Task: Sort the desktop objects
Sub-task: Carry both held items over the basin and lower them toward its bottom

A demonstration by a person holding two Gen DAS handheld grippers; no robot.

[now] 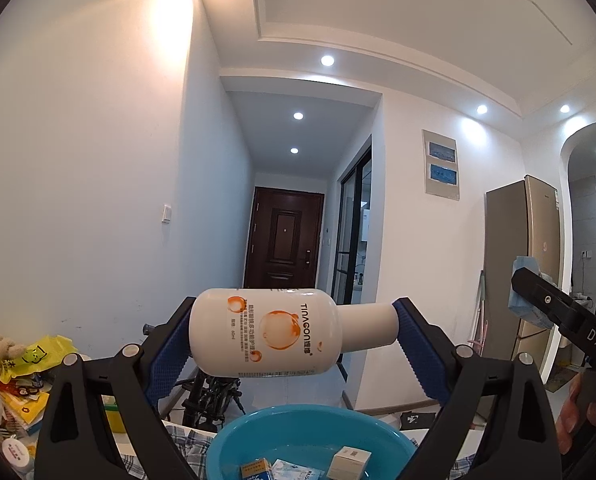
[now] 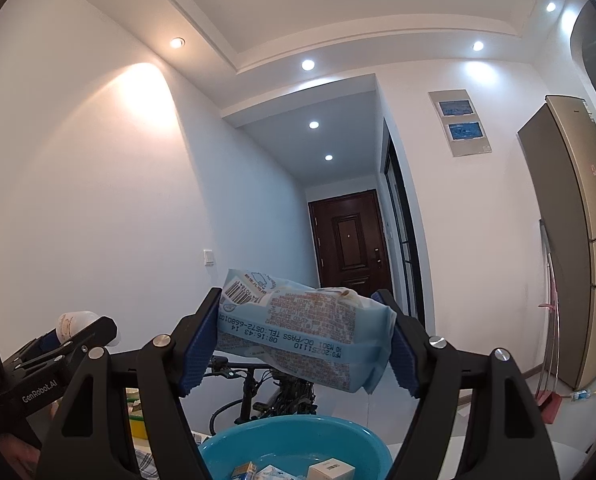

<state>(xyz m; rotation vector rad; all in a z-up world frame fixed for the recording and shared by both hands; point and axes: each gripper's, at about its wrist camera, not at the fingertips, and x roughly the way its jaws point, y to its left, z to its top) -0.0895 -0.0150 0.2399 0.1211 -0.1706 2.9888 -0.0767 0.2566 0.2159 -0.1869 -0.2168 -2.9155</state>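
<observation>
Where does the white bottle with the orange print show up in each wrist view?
Left wrist view: the white bottle lies sideways at lower centre, clamped end to end in the left gripper.
Right wrist view: only one end of the bottle peeks out at the far left edge, behind the other gripper.
Shared landmark: the blue basin at the bottom centre of both.

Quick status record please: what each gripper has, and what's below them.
left gripper: shut on white bottle, lying sideways, cap toward right pad
right gripper: shut on blue wipes pack, held across its ends
below: blue basin, already holding small boxes
left of the basin: clutter of packets
</observation>
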